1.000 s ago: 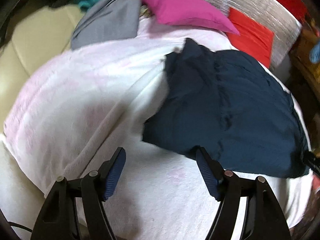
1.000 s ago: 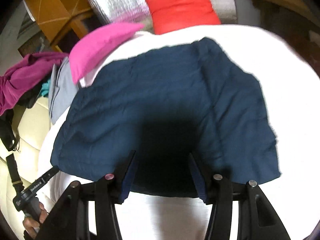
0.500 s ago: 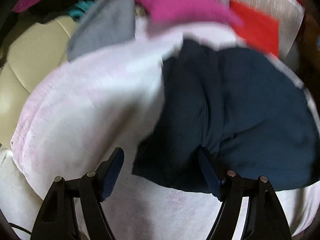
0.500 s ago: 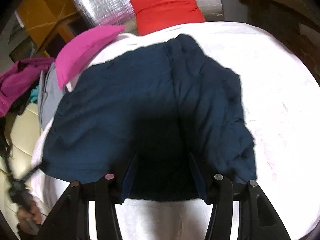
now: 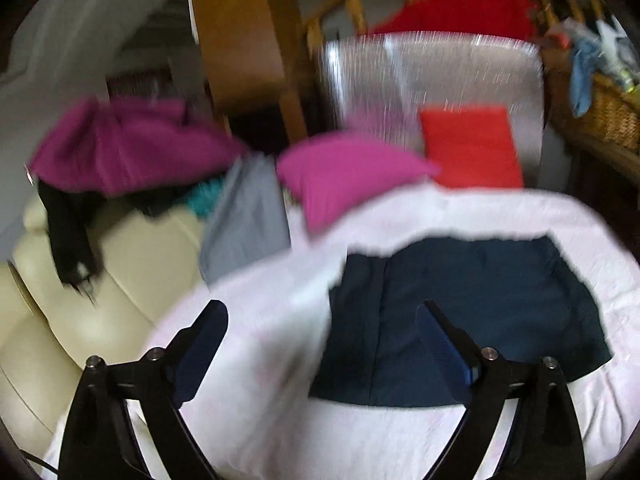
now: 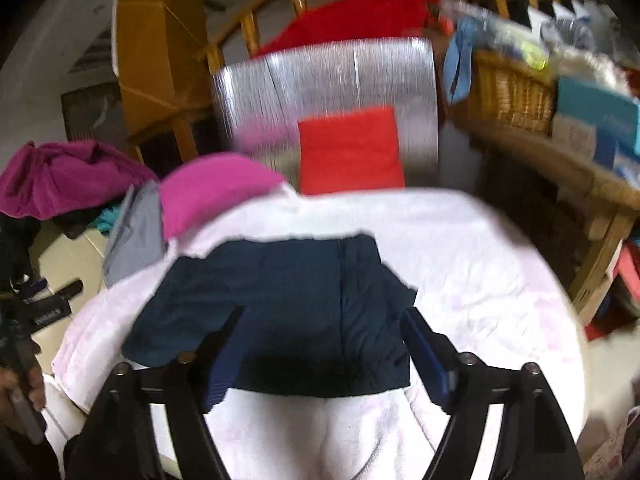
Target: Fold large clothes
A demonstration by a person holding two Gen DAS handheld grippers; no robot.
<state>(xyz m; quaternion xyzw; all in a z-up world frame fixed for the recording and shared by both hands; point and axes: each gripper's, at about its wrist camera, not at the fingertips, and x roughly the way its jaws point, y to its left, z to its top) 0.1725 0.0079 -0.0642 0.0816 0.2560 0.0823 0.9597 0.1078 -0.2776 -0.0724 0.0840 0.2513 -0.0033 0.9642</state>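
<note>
A folded navy garment [image 5: 460, 312] lies flat on the pale pink blanket [image 5: 272, 320]; it also shows in the right wrist view [image 6: 288, 304]. My left gripper [image 5: 322, 340] is open and empty, raised above the garment's near left edge. My right gripper [image 6: 320, 352] is open and empty, raised above the garment's near edge. Both views are motion-blurred.
A magenta pillow [image 5: 348, 172], a red pillow [image 5: 472, 144] and a silver foil panel [image 5: 432, 76] lie beyond the blanket. A grey garment [image 5: 248, 216] and a magenta garment [image 5: 128, 144] hang over the cream sofa [image 5: 120, 264]. A wicker basket [image 6: 508, 88] stands at right.
Both grippers have lifted and pulled back from the navy garment, so more of the room shows. The garment now lies smaller and squarer, with its sides folded in.
</note>
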